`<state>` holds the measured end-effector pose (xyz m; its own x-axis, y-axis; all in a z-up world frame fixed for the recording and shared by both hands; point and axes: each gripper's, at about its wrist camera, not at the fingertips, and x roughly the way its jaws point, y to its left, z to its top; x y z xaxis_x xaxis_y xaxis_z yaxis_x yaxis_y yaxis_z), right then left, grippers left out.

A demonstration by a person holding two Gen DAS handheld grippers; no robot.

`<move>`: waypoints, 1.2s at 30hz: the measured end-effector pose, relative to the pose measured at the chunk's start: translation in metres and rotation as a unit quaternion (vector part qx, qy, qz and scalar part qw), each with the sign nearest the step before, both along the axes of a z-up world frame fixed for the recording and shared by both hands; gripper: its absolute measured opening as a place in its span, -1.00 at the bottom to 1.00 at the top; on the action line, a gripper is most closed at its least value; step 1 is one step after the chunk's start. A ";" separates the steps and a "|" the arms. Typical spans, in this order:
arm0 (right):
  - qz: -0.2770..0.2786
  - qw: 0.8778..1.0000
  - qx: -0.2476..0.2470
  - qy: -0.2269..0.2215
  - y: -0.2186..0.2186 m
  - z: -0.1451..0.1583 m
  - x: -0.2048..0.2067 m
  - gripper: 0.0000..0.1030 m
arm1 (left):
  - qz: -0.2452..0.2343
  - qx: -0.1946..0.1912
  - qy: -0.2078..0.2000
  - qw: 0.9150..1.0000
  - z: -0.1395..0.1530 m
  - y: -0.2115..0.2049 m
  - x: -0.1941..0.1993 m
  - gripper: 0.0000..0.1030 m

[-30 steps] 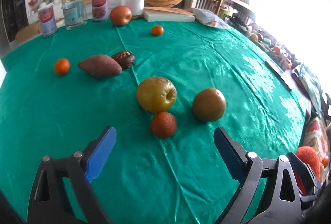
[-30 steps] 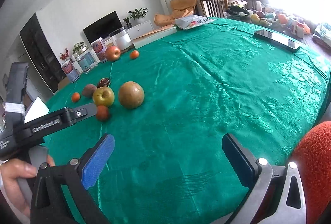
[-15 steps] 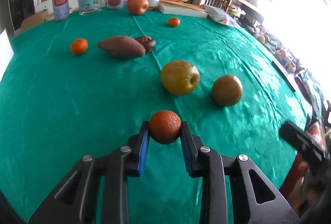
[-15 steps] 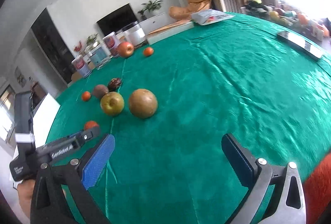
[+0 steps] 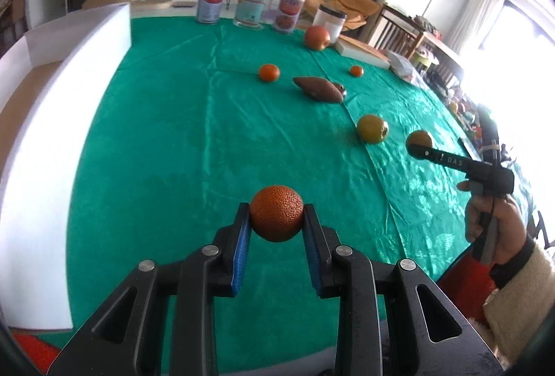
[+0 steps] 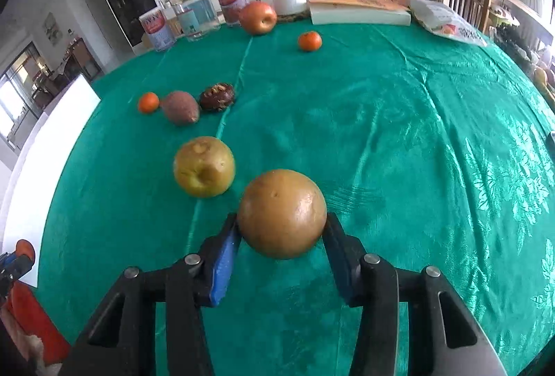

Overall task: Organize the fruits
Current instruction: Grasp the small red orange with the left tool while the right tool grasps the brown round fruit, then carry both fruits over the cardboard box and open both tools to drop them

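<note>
My left gripper (image 5: 276, 220) is shut on a dark orange (image 5: 276, 218) and holds it above the green tablecloth (image 5: 173, 140). My right gripper (image 6: 281, 230) is shut on a brown pear (image 6: 281, 213) low over the cloth. A yellow-green apple (image 6: 204, 166) lies just left of the pear. A sweet potato (image 6: 180, 107), a dark brown fruit (image 6: 218, 96), two small oranges (image 6: 148, 102) (image 6: 309, 40) and a red apple (image 6: 258, 17) lie farther back.
Cans and jars (image 6: 194, 15) and a white box (image 6: 359, 16) stand along the far edge. A white carton (image 5: 52, 119) stands at the table's left side. A phone lies near the right edge.
My left gripper carried the orange left, away from the apple and pear. My right gripper moved in and closed on the brown pear.
</note>
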<state>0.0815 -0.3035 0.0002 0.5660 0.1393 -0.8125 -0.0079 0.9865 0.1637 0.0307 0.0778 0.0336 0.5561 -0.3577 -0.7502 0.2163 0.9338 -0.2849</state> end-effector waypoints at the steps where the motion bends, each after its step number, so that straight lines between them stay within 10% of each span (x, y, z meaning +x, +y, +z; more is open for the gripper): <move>1: 0.013 1.000 0.005 -0.009 0.009 0.011 -0.004 -0.07 | 0.008 -0.010 -0.003 1.000 0.010 0.012 -0.005 -0.43; 8: 0.210 0.974 0.078 -0.026 0.171 0.077 -0.007 -0.07 | 0.148 0.001 -0.050 0.988 0.064 0.144 -0.020 -0.43; 14: 0.378 0.921 0.095 -0.008 0.363 0.094 0.003 -0.07 | 0.277 0.026 0.034 0.960 0.023 0.244 0.001 -0.43; 20: 0.435 0.900 0.022 0.012 0.482 0.072 0.023 -0.06 | 0.277 0.032 0.081 0.957 -0.012 0.253 0.016 -0.42; 23: 0.426 0.904 -0.006 0.030 0.506 0.057 0.035 -0.04 | 0.284 0.043 0.092 0.953 -0.021 0.255 0.024 -0.40; 27: 0.396 0.918 0.007 0.021 0.508 0.065 0.055 0.07 | 0.299 0.055 0.072 0.950 -0.010 0.255 0.023 0.20; 36: 0.337 0.933 0.067 -0.106 0.386 0.139 0.033 0.62 | 0.287 0.066 -0.062 0.954 0.065 0.201 0.004 0.75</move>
